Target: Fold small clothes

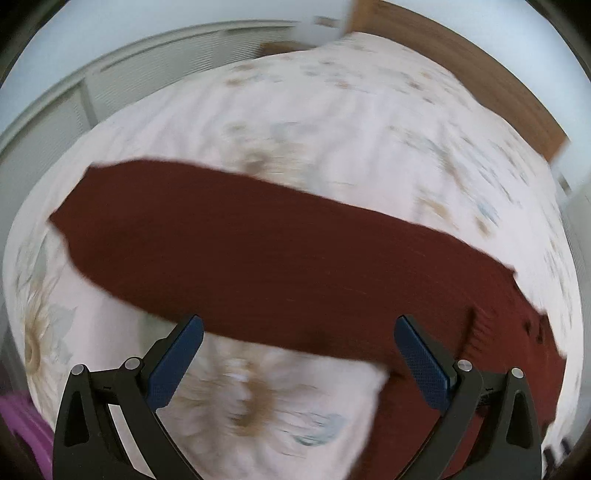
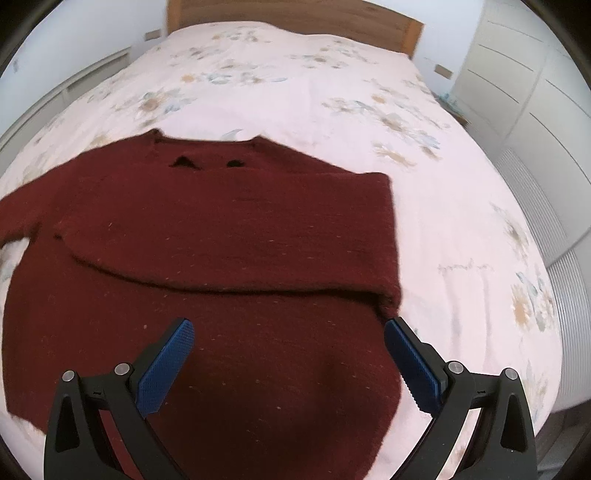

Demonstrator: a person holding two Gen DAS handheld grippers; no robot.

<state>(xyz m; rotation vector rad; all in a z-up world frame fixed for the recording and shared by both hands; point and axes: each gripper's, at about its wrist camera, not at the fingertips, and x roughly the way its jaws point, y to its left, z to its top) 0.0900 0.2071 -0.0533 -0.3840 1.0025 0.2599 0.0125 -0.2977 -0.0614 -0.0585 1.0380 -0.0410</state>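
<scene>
A dark red knitted sweater point(image 2: 207, 258) is laid flat on the bed point(image 2: 461, 229), near its foot edge, over a pale floral bedspread. In the right wrist view the neckline is turned toward the wooden headboard point(image 2: 295, 16), and one sleeve is seen folded across the body, its cuff reaching the sweater's right side. The right gripper point(image 2: 288, 354) is held spread wide above the lower body of the sweater, with nothing between its blue pads point(image 2: 166, 365).

In the left wrist view, blurred by motion, only the other sleeve point(image 1: 258, 251) is shown, stretched out long over the bedspread toward the bed's left edge; the neckline is not seen there. The left gripper point(image 1: 299, 358) is likewise held wide apart and empty, above the sleeve's near edge. White slatted doors point(image 1: 147, 70) are visible beyond the bed's side.
</scene>
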